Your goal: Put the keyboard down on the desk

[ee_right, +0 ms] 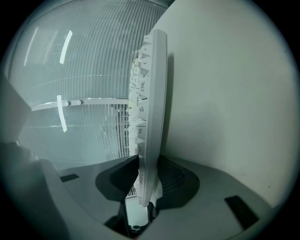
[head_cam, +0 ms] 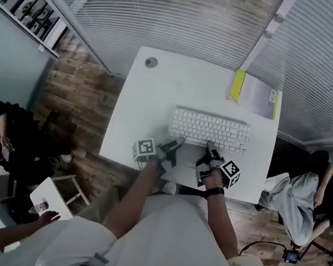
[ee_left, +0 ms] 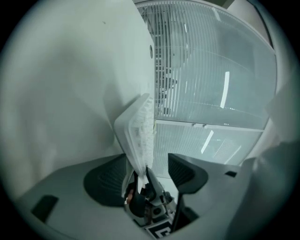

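A white rectangular keyboard with pale keys sits over the near half of a white rectangular desk, with its long side parallel to the near edge and nearer the right edge than the left.

The right gripper reaches in from the near edge and takes the keyboard's near long edge. In the right gripper view its two dark ribbed pads press on either face of the keyboard, so the right gripper is clamped on it.

The left gripper comes to the same long edge, towards the keyboard's left end. In the left gripper view the keyboard stands between the jaws, close against one dark pad, with a clear gap to the other. The left gripper is therefore spread and not squeezing.

A dark shadow line shows between the keyboard's underside and the desk top in the right gripper view. Whether the far long edge touches the desk cannot be told.

A yellow-edged paper booklet lies flat at the far right corner, well apart from the keyboard. A small round grey grommet sits near the far left corner.
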Tool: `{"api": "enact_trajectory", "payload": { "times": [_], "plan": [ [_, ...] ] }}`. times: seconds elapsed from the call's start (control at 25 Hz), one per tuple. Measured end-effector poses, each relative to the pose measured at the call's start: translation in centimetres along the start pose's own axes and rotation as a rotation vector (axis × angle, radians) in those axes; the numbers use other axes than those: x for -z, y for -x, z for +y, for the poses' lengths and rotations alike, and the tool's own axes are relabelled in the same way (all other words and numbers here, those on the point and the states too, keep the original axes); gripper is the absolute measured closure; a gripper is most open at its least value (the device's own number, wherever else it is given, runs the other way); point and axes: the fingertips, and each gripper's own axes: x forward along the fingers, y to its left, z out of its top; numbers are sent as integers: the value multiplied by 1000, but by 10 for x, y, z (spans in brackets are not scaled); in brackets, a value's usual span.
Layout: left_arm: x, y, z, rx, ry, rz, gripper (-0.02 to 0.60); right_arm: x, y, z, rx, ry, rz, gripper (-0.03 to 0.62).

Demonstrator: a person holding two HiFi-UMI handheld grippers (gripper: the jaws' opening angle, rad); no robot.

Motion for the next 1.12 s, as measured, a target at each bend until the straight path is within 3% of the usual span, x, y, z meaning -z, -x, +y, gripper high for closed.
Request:
{"api": "enact_trajectory", "payload": {
  "times": [0.32, 0.44, 0.52, 0.6, 0.72, 0.8, 0.88, 0.96, 1.12],
  "plan": [
    [-1, 15, -18, 29, 34, -43, 316, 0, -5, -17, 190, -118, 29, 467],
    [2, 8, -27, 35, 25, -33, 316, -3, -3, -16, 228, -88, 49, 416],
    [3, 1, -32, 14, -40, -3, 316, -7, 3, -12, 250, -3, 54, 398],
    [3, -3, -37, -29, -144, 22, 316, -11, 11, -3, 247, 127, 57, 396],
    [-1, -2, -53, -102, -363, 24, 316, -13, 20, 33, 148, 352, 69, 396],
    [-7, 0, -71, -155, -564, 5, 316, -15, 29, 61, 126, 593, 56, 396],
    [-11, 0, -94, -192, -764, -10, 316, -21, 41, 83, 195, 903, 15, 396],
    [-13, 2, -120, -212, -929, -33, 316, -21, 51, 107, 239, 1142, -45, 398],
    [-17, 10, -161, -268, -1182, -162, 336, -12, 68, 154, 184, 1381, -160, 415]
  ]
}}
